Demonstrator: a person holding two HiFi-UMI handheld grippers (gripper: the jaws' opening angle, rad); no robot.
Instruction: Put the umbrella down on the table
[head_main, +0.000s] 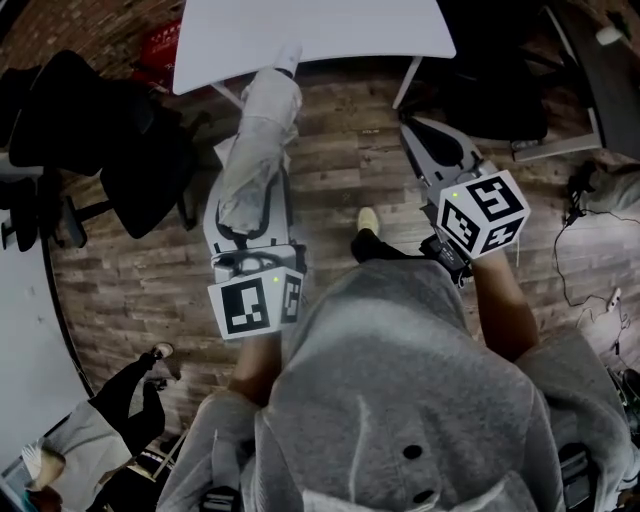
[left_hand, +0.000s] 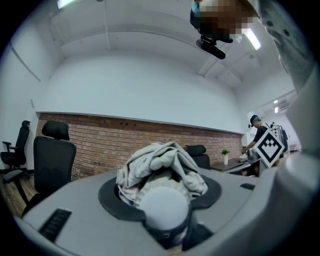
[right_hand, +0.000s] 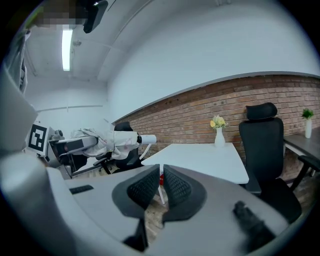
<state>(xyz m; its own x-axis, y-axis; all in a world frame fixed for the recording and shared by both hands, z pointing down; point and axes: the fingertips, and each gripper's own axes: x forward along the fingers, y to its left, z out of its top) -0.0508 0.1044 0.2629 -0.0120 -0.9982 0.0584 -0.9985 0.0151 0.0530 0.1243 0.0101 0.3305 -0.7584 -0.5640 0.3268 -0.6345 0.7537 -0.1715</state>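
— Two grippers are to be accounted for. How are the fingers of each found?

— The left gripper (left_hand: 162, 202) is seen closed on the umbrella (left_hand: 161, 167). The folded, pale bundle is clamped between the jaws at a middling width, with a rounded white end lying nearest the camera. The right gripper (right_hand: 160, 186) is seen with its pads drawn all but together, and nothing is held between them.

— Where is the umbrella placed with respect to the table?

— It is carried in the air, roughly level, on the near side of the table (head_main: 310, 35). In the head view its far end is seen against the table's near edge. Whether it is already over the top cannot be told, and no part is shown resting on it. The right gripper is held alongside, also short of the table.

— What may be judged done, and what left?

— The pick-up is judged done and the approach nearly so. The setting down is not yet done: the umbrella would have to be brought over the table, lowered and released. A vase of flowers (right_hand: 218, 131) is seen at the table's far edge, well apart from the near one.
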